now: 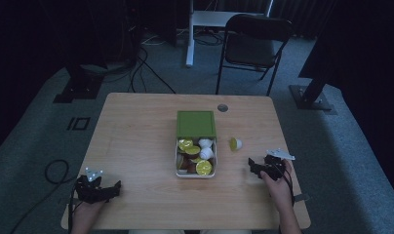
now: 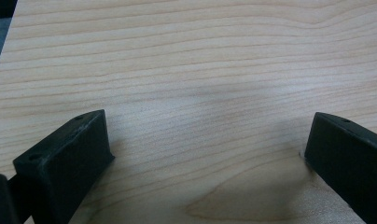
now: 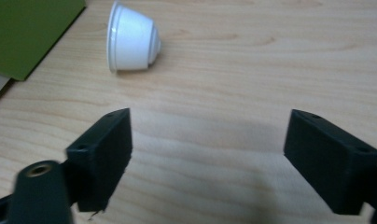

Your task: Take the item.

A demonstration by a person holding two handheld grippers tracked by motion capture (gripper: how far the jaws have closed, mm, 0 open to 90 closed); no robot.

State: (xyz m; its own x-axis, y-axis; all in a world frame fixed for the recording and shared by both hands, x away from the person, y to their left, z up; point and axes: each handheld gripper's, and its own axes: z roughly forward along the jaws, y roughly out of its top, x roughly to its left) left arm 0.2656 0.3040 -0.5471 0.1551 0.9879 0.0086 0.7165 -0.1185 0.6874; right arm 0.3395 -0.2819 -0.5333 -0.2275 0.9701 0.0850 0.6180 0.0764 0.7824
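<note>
In the left gripper view we see the left gripper (image 2: 207, 154) with its two black jaws spread wide and nothing between them, just pale wood grain of the table (image 2: 191, 60) beneath. The right gripper (image 3: 207, 158) is likewise released in its own view, jaws far apart over bare wood. Ahead of those jaws and towards the left lies a white capsule (image 3: 130, 43) on its side, apart from them, and just beyond it a corner of the green lid (image 3: 28, 32) enters at the upper left.

From the high view we get what the close cameras leave out. The left gripper (image 1: 98, 189) sits low near the table's near left corner, held by a hand (image 1: 85, 214), well apart from everything else. The right gripper (image 1: 264, 166) rests near the right edge, in the person's right hand (image 1: 279, 187). The capsule (image 1: 235, 144) shows here with a yellow-green foil top, lying between the right gripper and an open box (image 1: 179, 165). The box holds a heap of capsules (image 1: 197, 156), some white, some yellow-topped, some brown. Its green lid (image 1: 196, 124) lies flat, touching the box's far end. A black chair (image 1: 253, 46) stands beyond the table.
</note>
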